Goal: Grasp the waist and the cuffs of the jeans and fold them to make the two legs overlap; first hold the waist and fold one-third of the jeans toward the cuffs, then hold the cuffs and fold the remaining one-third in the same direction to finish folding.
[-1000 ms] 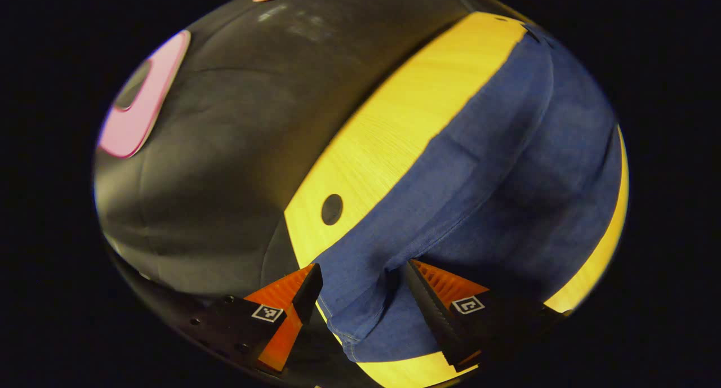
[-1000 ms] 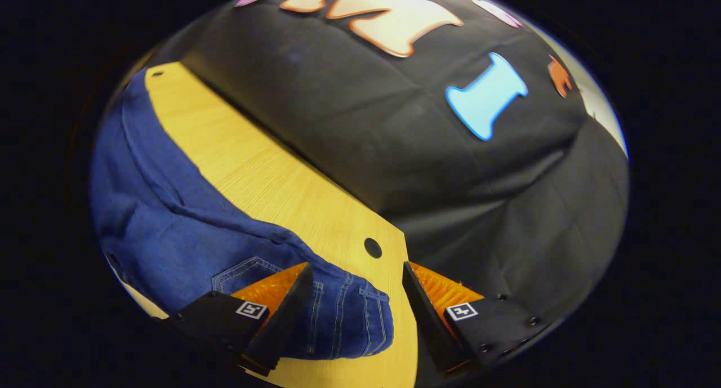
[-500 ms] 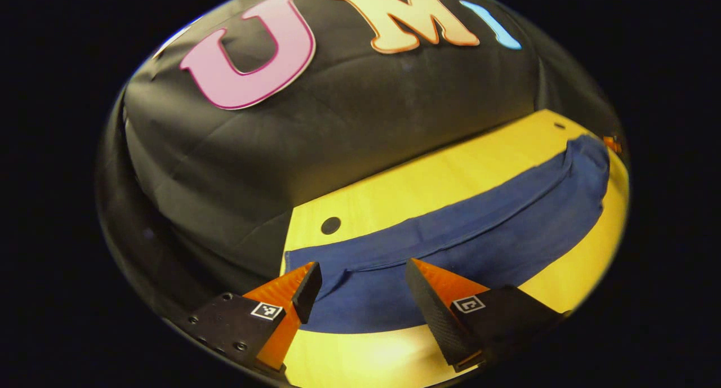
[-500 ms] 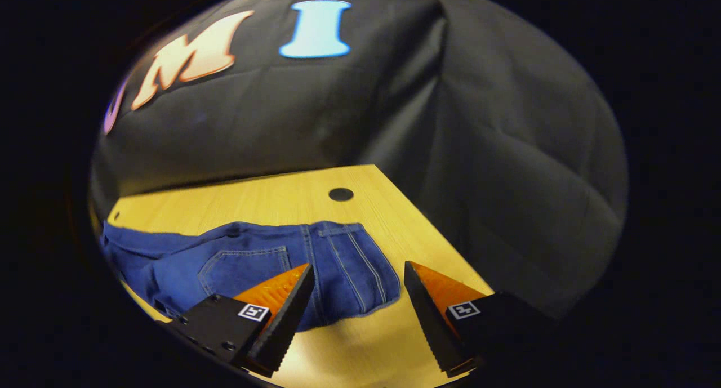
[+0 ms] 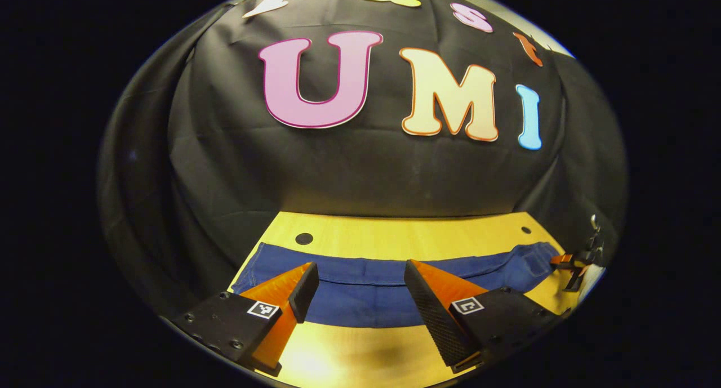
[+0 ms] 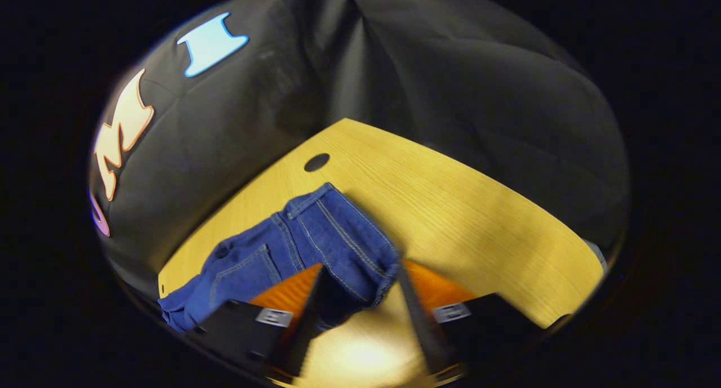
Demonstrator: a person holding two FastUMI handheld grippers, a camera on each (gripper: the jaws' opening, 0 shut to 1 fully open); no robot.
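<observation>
Hovering with fingers spread wide, the left gripper (image 5: pixel 357 289) faces the jeans (image 5: pixel 388 278) lying just ahead on the wooden table (image 5: pixel 405 239). The right gripper (image 6: pixel 360 298), also wide apart, holds nothing, with the jeans' waist (image 6: pixel 338 236) just ahead between its fingers.

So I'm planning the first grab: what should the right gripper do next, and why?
Probably ease the right gripper forward and down, then close on the waist end of the jeans. The jaws stand open around that near edge, with the jeans lying flat on the wooden table.

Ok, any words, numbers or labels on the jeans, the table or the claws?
Jeans: no label to read, stitching alone.
Table: no writing.
Left claw: square coded marker, a pattern, no words.
Right claw: blurred tag, too blurred to read.
</observation>
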